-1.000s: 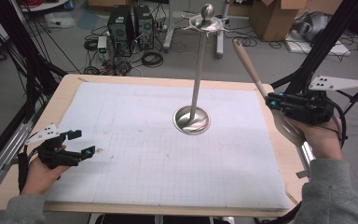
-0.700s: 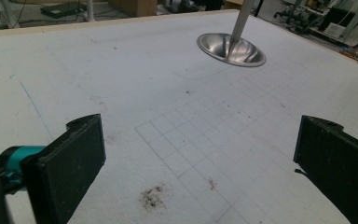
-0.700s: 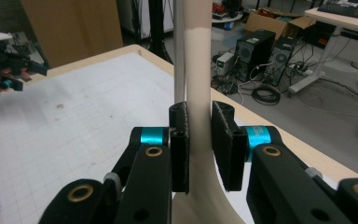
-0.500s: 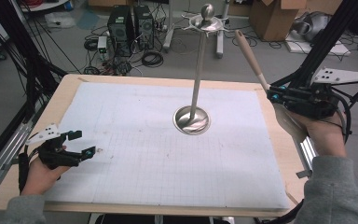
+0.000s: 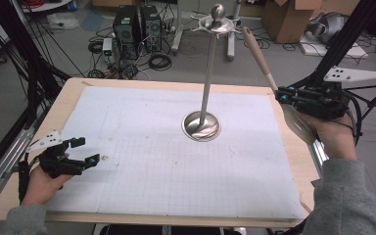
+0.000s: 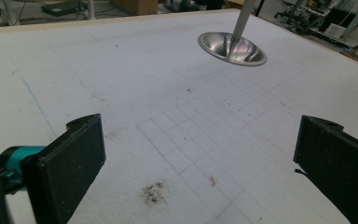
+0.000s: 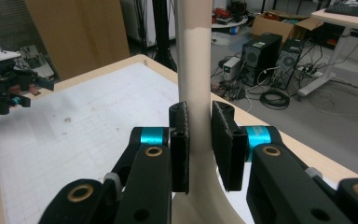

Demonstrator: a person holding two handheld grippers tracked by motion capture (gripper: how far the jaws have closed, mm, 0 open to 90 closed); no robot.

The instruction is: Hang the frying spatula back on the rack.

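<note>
One cream-handled spatula (image 5: pixel 260 58) at the right edge, handle tilted up and away, clamped between the right gripper (image 5: pixel 280 96) fingers (image 7: pixel 179 140), one steel stand (image 5: pixel 203 125) at centre of the surface (image 5: pixel 142 147), one left gripper (image 5: pixel 89 152) near left, fingers wide apart, holding nothing.

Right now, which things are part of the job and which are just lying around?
Part of the job:
- spatula, clamped in the right gripper
- metal stand on the table

Just lying around:
- left gripper, open and holding nothing
- computer towers on the floor
- cardboard boxes
</note>
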